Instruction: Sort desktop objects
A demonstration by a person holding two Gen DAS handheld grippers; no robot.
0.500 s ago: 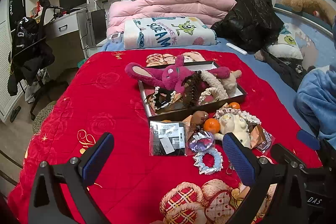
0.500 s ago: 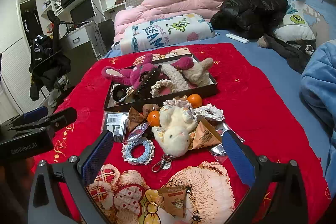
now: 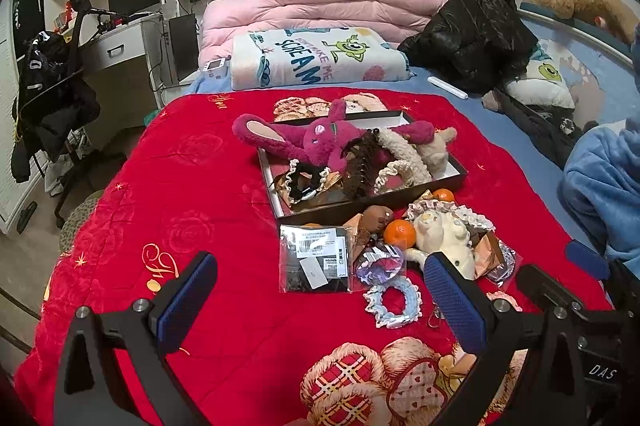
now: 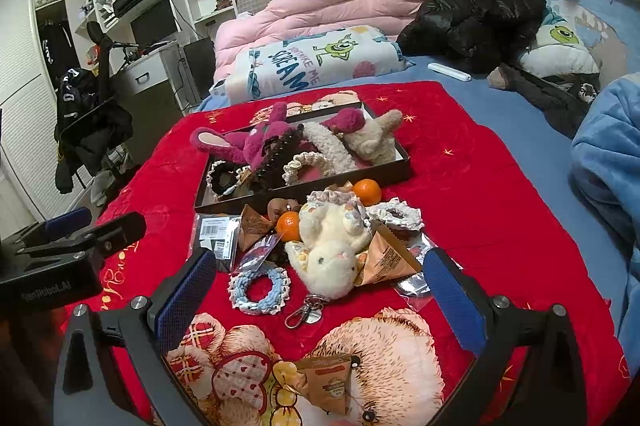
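My left gripper (image 3: 320, 300) and right gripper (image 4: 320, 300) look alike: black angular frames studded with round silver screws, each finger faced with a textured blue pad (image 3: 454, 302), and white lettering printed on the black body of each (image 4: 46, 295).

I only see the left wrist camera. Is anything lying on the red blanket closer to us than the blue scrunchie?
Observer: Yes, a triangular snack packet lies on the bear print, nearer than the blue scrunchie.
Operator: Anything shiny there?
Observer: A metal key clip, at the near end of the white bunny.
Operator: Is the right gripper holding something?
Observer: No, it is open, with nothing between its pads.
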